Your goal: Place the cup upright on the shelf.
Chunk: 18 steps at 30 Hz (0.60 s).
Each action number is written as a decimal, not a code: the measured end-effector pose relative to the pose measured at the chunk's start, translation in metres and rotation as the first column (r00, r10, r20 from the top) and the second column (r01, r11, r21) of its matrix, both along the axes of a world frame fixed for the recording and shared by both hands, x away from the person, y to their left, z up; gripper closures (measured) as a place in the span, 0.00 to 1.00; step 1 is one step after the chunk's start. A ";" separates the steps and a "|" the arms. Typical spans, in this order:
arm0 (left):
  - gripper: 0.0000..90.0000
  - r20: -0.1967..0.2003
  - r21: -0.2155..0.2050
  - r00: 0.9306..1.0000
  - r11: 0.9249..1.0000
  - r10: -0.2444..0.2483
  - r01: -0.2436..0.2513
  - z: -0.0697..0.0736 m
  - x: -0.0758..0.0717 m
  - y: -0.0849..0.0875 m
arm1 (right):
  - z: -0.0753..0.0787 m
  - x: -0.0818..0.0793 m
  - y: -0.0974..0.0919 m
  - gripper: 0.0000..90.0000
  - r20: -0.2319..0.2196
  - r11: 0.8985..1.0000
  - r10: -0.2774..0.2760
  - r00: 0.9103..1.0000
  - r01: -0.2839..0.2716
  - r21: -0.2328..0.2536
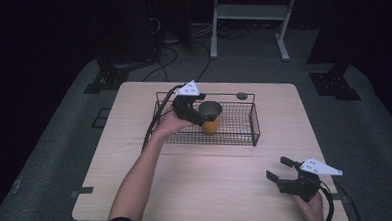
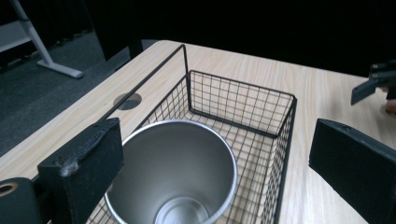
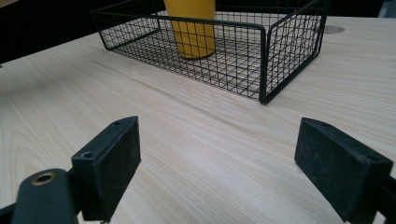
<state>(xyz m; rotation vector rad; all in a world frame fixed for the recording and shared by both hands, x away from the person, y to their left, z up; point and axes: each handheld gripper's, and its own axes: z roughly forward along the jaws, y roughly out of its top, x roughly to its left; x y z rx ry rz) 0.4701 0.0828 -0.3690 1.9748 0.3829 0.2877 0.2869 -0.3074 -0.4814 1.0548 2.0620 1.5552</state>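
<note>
Yellow cup [image 1: 211, 117] upright inside the wire basket [image 1: 243, 126], directly under my left gripper [image 1: 198, 112], its jaws wide either side of the steel rim, my right gripper [image 1: 283, 170] gaping wide, well apart over bare table [image 1: 216, 181]

no writing, label, brand, number or sign can be read anywhere in these pictures. the cup [image 1: 211, 116] is plain yellow outside and bare metal inside, the wire basket [image 1: 243, 137] carries no tag, the counter [image 1: 221, 181] is unmarked wood, and the grey plates on the left gripper [image 1: 196, 112] and right gripper [image 1: 277, 169] show only small dots, not letters.
</note>
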 end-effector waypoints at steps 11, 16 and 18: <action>0.03 0.003 -0.008 1.000 1.000 -0.006 0.006 -0.001 -0.014 -0.001 | 0.000 0.000 0.000 0.15 0.001 1.000 -0.003 1.000 0.003 0.000; 0.03 0.001 -0.010 1.000 1.000 0.000 0.000 -0.001 -0.018 0.003 | 0.000 0.000 -0.001 0.15 0.000 1.000 -0.003 1.000 0.003 0.000; 0.03 0.002 -0.011 1.000 1.000 0.004 -0.004 -0.001 -0.020 0.004 | 0.000 0.000 -0.001 0.15 0.000 1.000 -0.004 1.000 0.004 -0.001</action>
